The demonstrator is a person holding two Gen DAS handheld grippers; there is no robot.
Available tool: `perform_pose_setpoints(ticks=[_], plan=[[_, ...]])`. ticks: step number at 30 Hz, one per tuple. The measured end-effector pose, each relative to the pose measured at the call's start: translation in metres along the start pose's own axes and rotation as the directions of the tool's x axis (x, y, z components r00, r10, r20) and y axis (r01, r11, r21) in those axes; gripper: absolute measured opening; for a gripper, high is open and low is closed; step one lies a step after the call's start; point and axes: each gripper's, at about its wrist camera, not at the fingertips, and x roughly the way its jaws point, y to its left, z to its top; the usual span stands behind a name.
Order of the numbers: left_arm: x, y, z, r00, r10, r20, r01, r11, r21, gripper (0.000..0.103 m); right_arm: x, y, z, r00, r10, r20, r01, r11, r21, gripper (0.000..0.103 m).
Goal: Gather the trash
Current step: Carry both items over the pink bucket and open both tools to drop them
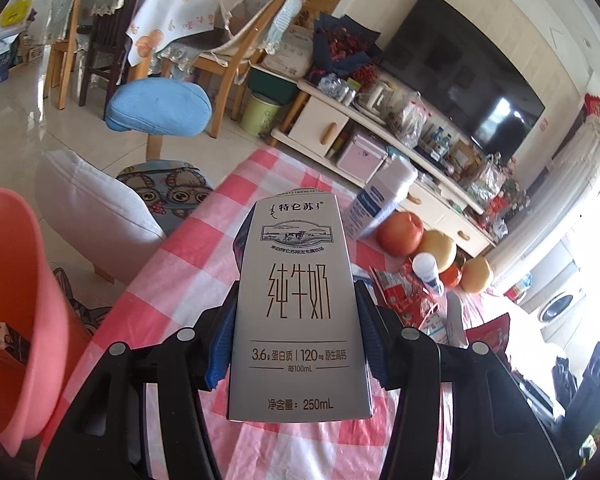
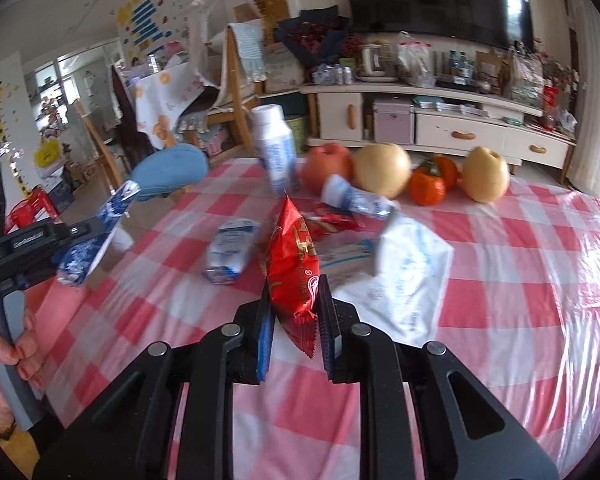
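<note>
Red-checked table [image 2: 500, 280] clutter is partly cleared: your left hand-held gripper [image 1: 296, 320] clamps a milk carton [image 1: 296, 304] near the pink bin [image 1: 24, 320]; your right hand-held gripper [image 2: 296, 320] pinches a red wrapper [image 2: 292, 264]. Crushed bottles [image 2: 232, 252] and white plastic bag [image 2: 408, 272] remain.

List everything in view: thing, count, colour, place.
Milk carton: 1, grey-white, in left gripper.
Snack wrapper: 1, red, in right gripper.
Bin: 1, pink, left of table.
Upright bottle: 1, white-blue, far table edge.
Fallen bottles: 2, white-blue, mid-table.
Plastic bag: 1, white, mid-table.
Apple: 1, red, far edge.
Pears: 2, yellow, far edge.
Tangerines: 2, orange, between pears.
Tablecloth: 1, pink-white check.
Left gripper: 1, black, shut.
Right gripper: 1, black, shut.
</note>
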Motion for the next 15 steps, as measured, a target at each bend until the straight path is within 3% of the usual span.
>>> perform_pose_setpoints(ticks=[7,15], plan=[[-0.030,0.026,0.015,0.996,0.039,0.085,-0.034,0.997,-0.066,0.055,0.005,0.078,0.007,0.989,0.144,-0.018,-0.145,0.986,-0.080,0.021],[-0.065,0.090,0.033,0.977,0.158,0.141,-0.124,0.966,-0.229,0.055,0.022,0.179,0.011,0.952,0.295,-0.087,-0.307,0.928,-0.212,0.021]])
